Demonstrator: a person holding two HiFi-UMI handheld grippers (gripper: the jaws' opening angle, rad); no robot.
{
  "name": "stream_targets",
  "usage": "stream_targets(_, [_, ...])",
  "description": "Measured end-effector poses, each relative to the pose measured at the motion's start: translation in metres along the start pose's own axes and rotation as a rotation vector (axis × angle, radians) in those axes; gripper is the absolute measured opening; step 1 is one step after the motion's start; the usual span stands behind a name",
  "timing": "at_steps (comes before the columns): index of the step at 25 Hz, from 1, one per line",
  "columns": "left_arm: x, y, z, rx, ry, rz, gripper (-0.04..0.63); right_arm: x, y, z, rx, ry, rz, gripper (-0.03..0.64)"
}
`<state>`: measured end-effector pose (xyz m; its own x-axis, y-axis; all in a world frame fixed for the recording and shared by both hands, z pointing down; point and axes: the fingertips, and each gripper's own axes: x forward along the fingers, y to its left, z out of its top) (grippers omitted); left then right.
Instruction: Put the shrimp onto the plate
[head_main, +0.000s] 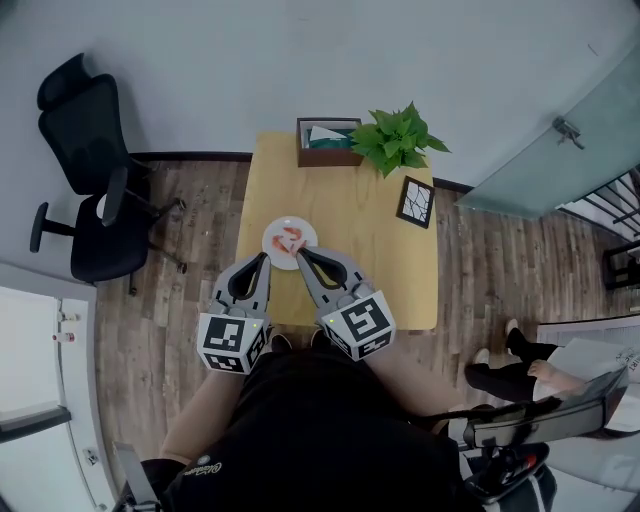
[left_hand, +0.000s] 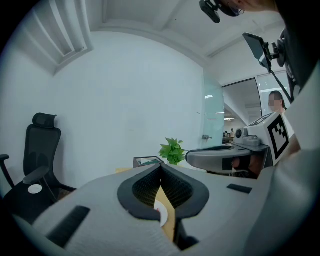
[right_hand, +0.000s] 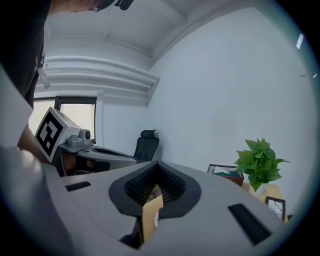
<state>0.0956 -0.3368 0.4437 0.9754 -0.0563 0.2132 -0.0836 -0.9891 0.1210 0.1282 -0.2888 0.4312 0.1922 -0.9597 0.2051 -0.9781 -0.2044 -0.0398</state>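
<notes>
Orange shrimp (head_main: 290, 240) on white plate (head_main: 272, 247) on table (head_main: 385, 275)

We see a plain pale grey wall (head_main: 300, 50) at back and a brown wood-plank floor (head_main: 180, 300). Black swivel office chair (head_main: 85, 190) on the L, light wooden table (head_main: 400, 270) in the centre, frosted glass door (head_main: 570, 150) on the R.

In the head view the shrimp (head_main: 292, 240) on the plate (head_main: 272, 236) is too small to tell its shape or count, and the plate's near rim is covered by the tips of the left gripper (head_main: 264, 258) and right gripper (head_main: 301, 253). In the left gripper view the plate shows only as a sliver behind the closed jaws, the shrimp hidden. In the right gripper view the table (right_hand: 150, 217) is a narrow strip, and the frame (right_hand: 276, 204) is partly covered by the gripper body.
</notes>
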Motion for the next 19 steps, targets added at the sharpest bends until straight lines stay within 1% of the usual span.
stream_targets(4, [0.0054,-0.0007,0.0027,0.014,-0.002,-0.004,0.005,0.0003,-0.0051,0.0022,-0.006,0.002,0.001,0.003])
stream_targets(19, [0.0097,-0.0015,-0.0038,0.004,0.012,0.001,0.005,0.0035,-0.0072,-0.0038,-0.001,0.012,0.005,0.003])
